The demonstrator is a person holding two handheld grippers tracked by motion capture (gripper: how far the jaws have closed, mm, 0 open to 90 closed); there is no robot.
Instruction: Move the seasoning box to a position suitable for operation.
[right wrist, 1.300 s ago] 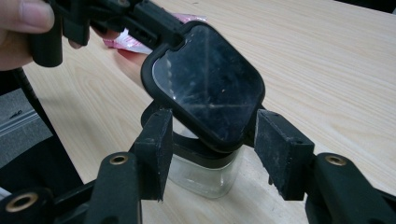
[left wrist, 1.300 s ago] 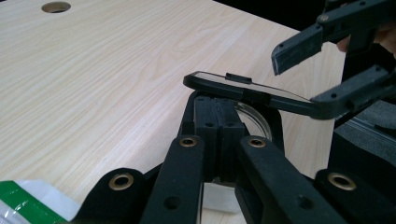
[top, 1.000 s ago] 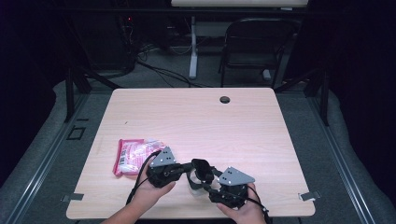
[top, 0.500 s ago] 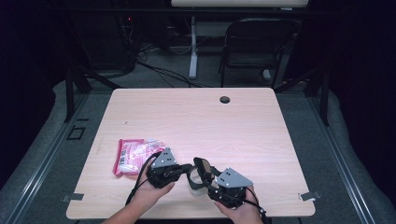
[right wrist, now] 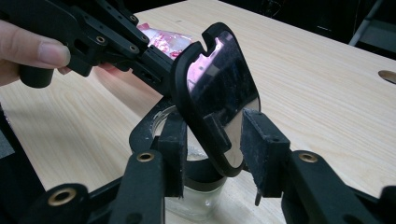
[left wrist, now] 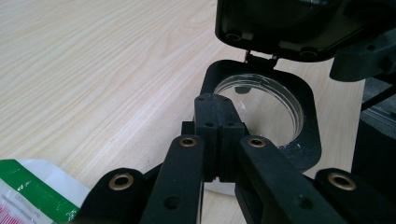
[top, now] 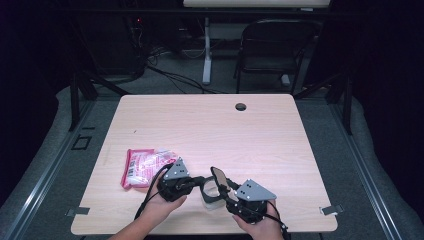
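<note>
A clear jar (top: 212, 202) with a black collar (left wrist: 306, 126) stands near the table's front edge. Its hinged black lid (right wrist: 219, 79) is swung up. My left gripper (left wrist: 218, 112) comes in from the left, shut on the near side of the collar. In the high view the left gripper (top: 204, 182) is level with the jar's top. My right gripper (right wrist: 212, 144) reaches in from the right with the raised lid between its jaws, which have just been closing. The right pad (right wrist: 261, 154) stands right at the lid's edge, and I see no firm press.
A pink and white snack bag (top: 145, 167) lies just left of the left hand. A round cable hole (top: 241, 106) is at the table's far edge. A dark chair (top: 270, 45) and cables stand beyond the table.
The right gripper's jaws have narrowed around the raised lid. Both hands stay almost where they were, and the left gripper keeps its hold on the collar.
</note>
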